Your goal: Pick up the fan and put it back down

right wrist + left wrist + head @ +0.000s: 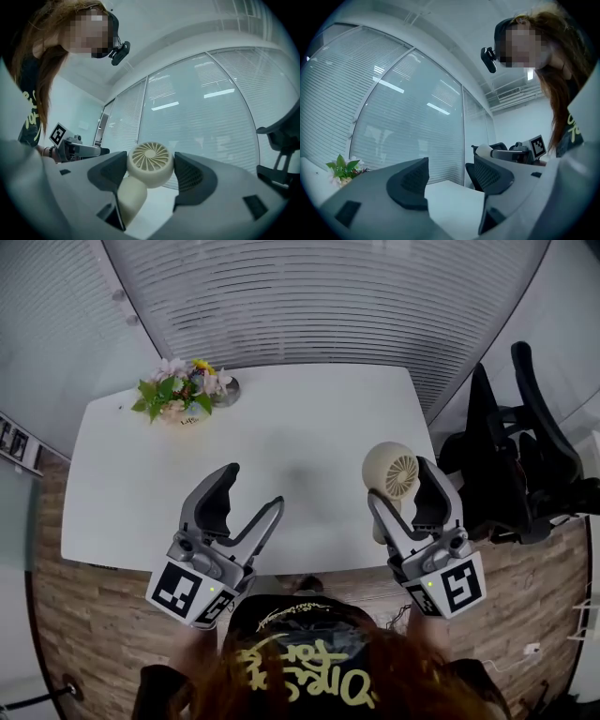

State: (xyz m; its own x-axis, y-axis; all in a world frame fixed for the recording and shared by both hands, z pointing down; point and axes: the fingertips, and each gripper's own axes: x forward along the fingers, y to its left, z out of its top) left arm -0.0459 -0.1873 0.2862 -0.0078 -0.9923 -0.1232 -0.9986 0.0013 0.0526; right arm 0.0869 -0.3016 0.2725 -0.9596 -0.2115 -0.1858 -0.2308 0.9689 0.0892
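- Our right tongs (398,484) pinch the cream fan (149,163) by its round head, with the handle hanging below.
- The fan shows over the white tabletop's (281,427) right edge; we can't tell whether it's lifted clear.
- Our left tongs (253,486) are spread, with nothing between them.
- Flowers (178,390) stand at the far left corner.

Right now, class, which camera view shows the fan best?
The right gripper view: the fan sits in the centre between the right gripper's jaws, grille and handle plain. The head view shows it small, from above, partly behind a jaw. The left gripper view shows only a sliver far off.
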